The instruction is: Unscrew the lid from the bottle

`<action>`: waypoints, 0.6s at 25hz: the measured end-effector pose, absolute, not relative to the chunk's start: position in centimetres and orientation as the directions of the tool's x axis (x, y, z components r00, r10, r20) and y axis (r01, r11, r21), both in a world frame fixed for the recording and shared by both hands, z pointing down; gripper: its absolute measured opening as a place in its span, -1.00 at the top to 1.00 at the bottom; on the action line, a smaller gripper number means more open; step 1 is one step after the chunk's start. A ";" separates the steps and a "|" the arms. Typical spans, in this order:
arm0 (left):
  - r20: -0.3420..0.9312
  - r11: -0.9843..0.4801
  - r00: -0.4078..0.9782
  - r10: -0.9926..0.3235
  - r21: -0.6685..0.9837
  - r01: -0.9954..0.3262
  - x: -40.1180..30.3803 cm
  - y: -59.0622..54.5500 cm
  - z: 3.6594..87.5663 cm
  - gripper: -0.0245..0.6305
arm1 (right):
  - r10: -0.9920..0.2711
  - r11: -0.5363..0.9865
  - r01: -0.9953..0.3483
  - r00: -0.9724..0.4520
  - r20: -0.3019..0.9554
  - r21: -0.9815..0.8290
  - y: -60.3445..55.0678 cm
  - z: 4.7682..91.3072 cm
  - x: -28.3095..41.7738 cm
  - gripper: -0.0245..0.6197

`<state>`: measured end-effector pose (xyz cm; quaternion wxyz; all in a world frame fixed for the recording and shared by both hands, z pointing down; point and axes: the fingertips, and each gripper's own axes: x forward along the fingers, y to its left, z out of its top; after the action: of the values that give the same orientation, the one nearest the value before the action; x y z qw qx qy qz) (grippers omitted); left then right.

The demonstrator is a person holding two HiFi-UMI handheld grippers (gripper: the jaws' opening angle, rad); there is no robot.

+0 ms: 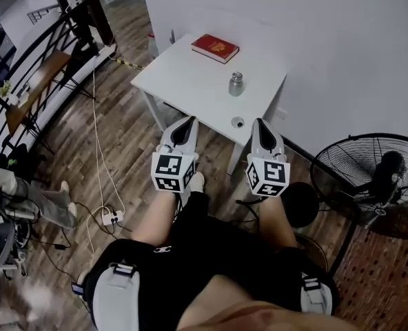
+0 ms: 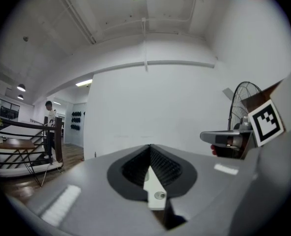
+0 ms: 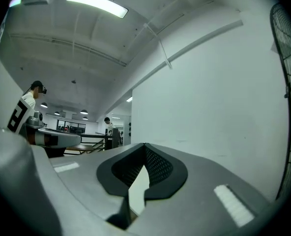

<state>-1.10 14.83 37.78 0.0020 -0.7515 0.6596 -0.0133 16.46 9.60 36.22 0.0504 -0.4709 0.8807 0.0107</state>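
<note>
Holding the left hand-held gripper (image 1: 188,123) and the right hand-held gripper (image 1: 260,124) pressed together, pinching nothing, low over the lap and just short of the worktop's (image 1: 190,81) near edge. Facing the bottle (image 1: 236,85), upright toward the right edge, with its lid (image 1: 236,75) seemingly on. Noting a small round piece (image 1: 238,122) by the near edge, too small to identify. Best, probably: spread both, clamp the body with one, pinch the lid squarely with the other, turn without tilting. Expect slippery handling from a small, shiny metal cylinder on a flat, matt white worktop. Avoid the red hard-covered book (image 1: 216,47) at the far corner.
</note>
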 end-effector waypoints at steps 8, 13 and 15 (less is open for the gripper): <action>0.017 -0.192 0.192 -0.981 -0.003 -0.981 -4.6 4.1 39.7 0.76 | -0.849 0.524 -0.852 -0.521 -0.092 -0.006 -0.3 37.6 12.6 0.92; 0.028 -0.260 0.260 -0.965 0.005 -0.966 -7.5 -3.7 39.3 0.76 | -0.884 0.462 -0.887 -0.459 -0.085 -0.005 -7.3 37.0 10.3 0.92; 0.033 -0.295 0.295 -0.955 0.003 -0.956 -8.5 -6.9 39.3 0.76 | -0.899 0.432 -0.902 -0.430 -0.082 -0.012 -9.8 37.1 9.4 0.92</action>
<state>-8.48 -6.86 39.35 -0.0110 -0.8045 0.5937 -0.0121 9.39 -9.85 37.07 0.0380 -0.5324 0.8454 0.0170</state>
